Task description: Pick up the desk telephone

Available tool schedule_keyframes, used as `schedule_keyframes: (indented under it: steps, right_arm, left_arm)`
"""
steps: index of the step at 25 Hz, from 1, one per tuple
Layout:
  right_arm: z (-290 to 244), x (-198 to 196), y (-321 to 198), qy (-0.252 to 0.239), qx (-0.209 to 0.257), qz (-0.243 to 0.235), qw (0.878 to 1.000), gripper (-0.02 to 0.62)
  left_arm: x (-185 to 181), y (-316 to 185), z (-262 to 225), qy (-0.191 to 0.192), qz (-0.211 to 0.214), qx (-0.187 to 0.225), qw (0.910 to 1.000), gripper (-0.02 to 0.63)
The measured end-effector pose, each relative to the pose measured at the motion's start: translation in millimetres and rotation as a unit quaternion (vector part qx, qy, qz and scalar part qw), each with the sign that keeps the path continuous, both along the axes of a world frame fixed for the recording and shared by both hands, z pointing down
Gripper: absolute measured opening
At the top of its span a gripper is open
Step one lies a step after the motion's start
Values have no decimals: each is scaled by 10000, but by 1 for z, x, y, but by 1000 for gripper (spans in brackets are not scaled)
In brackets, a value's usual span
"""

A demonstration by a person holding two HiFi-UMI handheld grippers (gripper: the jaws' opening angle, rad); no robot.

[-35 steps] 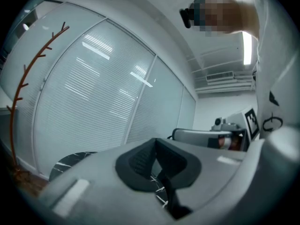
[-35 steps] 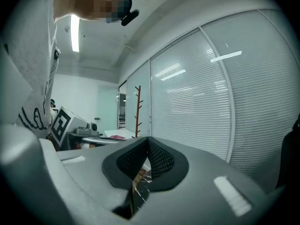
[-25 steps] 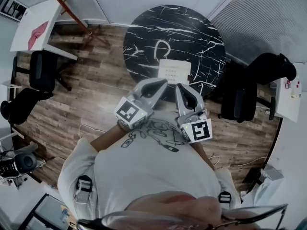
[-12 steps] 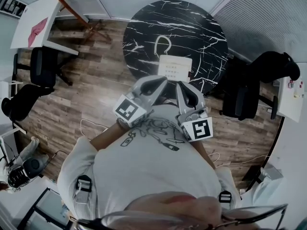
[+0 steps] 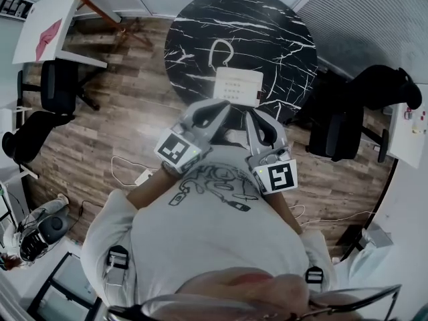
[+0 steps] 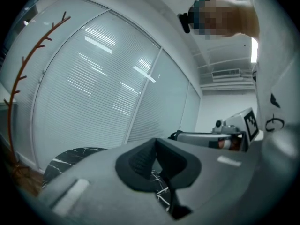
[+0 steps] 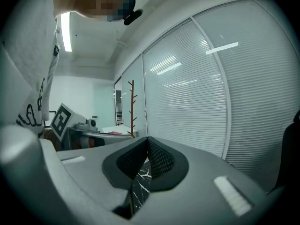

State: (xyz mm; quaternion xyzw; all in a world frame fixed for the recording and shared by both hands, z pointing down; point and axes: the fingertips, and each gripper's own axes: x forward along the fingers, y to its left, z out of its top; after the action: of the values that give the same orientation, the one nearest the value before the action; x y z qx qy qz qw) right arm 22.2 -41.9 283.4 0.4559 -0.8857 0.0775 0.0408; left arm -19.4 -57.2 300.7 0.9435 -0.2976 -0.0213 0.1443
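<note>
Both grippers are held out level, side by side. The left gripper has its jaws closed with nothing between them. The right gripper is closed and empty too. The desk telephone sits just ahead of both sets of fingertips, near the close edge of the round marble table; neither gripper touches it. A white looped cord lies further past the phone. Nothing stands between fingers and phone.

A black chair stands near, right of the right fingers, by the table edge. The side chairs and coat rack are well off left. Open wood floor lies left of the left fingers.
</note>
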Motion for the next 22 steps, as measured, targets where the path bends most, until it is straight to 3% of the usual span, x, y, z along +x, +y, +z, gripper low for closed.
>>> schedule_keyframes:
  steps: [13,17,22]
  right_arm:
    - [65,41,-30,61,-503,202,9985,8]
    - [91,44,-36,201,-660,124,9975,28]
    - [119,51,-48,239,-850,211,9959,60]
  left_arm:
    - [28,-27,65,-309,117,-426,9985,44]
    - [32,-30,96,-380,194,-865,9953,81]
    - [34,-41,131,-449,145,-984,9940,114]
